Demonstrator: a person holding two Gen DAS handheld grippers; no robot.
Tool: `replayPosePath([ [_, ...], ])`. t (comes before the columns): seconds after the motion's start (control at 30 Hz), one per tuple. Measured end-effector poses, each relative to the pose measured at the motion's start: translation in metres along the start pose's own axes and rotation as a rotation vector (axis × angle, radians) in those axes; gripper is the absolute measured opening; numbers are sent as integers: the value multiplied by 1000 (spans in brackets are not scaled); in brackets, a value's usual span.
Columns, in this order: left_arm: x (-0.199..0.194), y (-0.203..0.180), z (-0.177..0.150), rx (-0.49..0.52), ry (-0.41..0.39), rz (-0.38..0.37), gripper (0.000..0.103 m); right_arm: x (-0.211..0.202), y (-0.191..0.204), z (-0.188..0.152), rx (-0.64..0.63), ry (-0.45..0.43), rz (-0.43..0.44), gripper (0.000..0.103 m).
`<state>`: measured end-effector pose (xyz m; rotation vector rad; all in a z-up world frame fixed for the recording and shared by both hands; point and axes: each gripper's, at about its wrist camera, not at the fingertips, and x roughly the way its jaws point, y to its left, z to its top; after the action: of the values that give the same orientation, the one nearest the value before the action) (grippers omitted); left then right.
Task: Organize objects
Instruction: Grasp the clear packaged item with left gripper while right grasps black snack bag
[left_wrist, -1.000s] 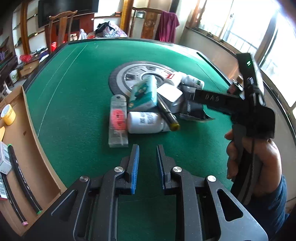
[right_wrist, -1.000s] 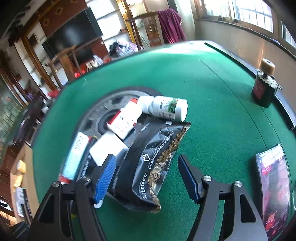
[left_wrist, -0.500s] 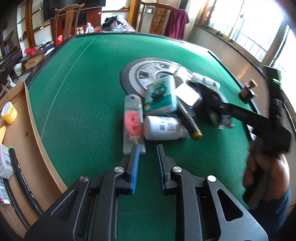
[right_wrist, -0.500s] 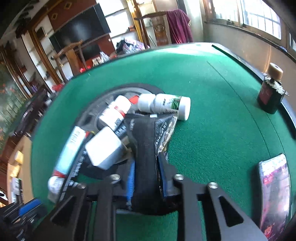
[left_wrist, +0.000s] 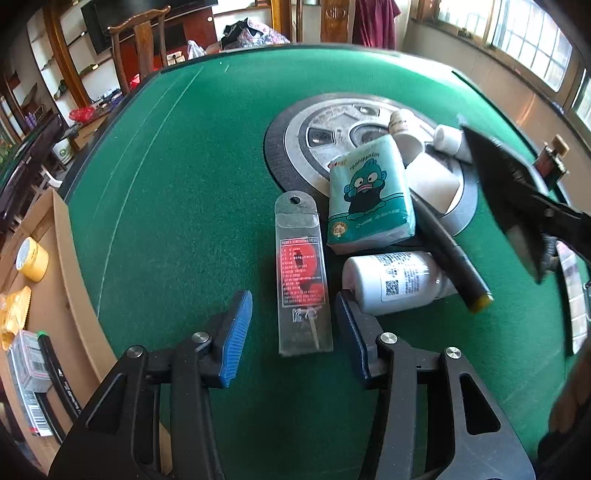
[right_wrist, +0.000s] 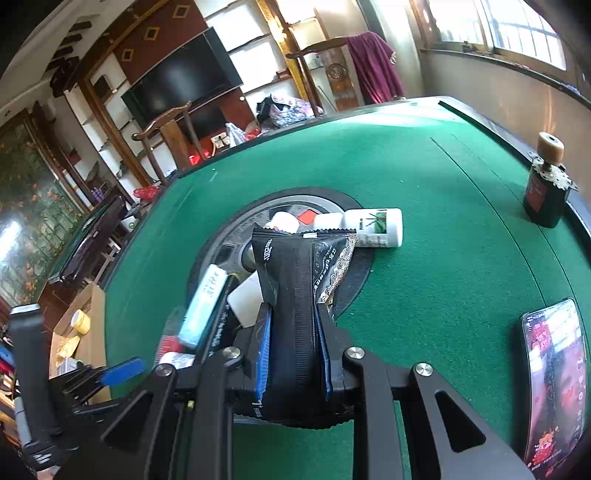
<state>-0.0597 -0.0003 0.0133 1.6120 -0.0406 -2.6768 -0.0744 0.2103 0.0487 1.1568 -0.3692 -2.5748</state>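
Observation:
A pile of small items lies on the green felt table around a round grey centre plate (left_wrist: 332, 122). My left gripper (left_wrist: 293, 321) is open, its blue pads on either side of a clear plastic packet with a red label (left_wrist: 302, 273). Beside the packet lie a white bottle (left_wrist: 395, 282), a teal tissue pack (left_wrist: 369, 195) and a black marker (left_wrist: 454, 258). My right gripper (right_wrist: 293, 354) is shut on a black snack pouch (right_wrist: 295, 280) and holds it lifted above the pile; the pouch also shows in the left wrist view (left_wrist: 506, 199).
A white bottle with a green label (right_wrist: 373, 227) lies by the plate. A dark bottle with a cork top (right_wrist: 546, 192) stands at the right table edge. A phone (right_wrist: 554, 376) lies near right. A wooden side shelf (left_wrist: 37, 295) holds tape and small goods.
My left gripper has opened and moved forward around the clear packet. My right gripper closed on the black pouch and has lifted it off the pile.

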Motion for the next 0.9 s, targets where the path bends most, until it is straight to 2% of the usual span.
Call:
replayPosePath([
  [0.13, 10, 1, 7, -15, -1, 4, 48, 0, 2, 1, 1, 0, 12, 21],
  [0.23, 12, 5, 8, -35, -20, -27, 47, 2, 2, 1, 1, 4, 14, 21],
  [0.33, 9, 5, 5, -33, -33, -43, 27, 2, 3, 0, 0, 7, 14, 21],
  [0.5, 0, 7, -4, -54, -42, -87, 27, 0, 6, -2, -5, -2, 13, 21],
  [0.9, -38, 14, -26, -98, -129, -152, 27, -7, 18, -5, -40, -34, 38, 21],
])
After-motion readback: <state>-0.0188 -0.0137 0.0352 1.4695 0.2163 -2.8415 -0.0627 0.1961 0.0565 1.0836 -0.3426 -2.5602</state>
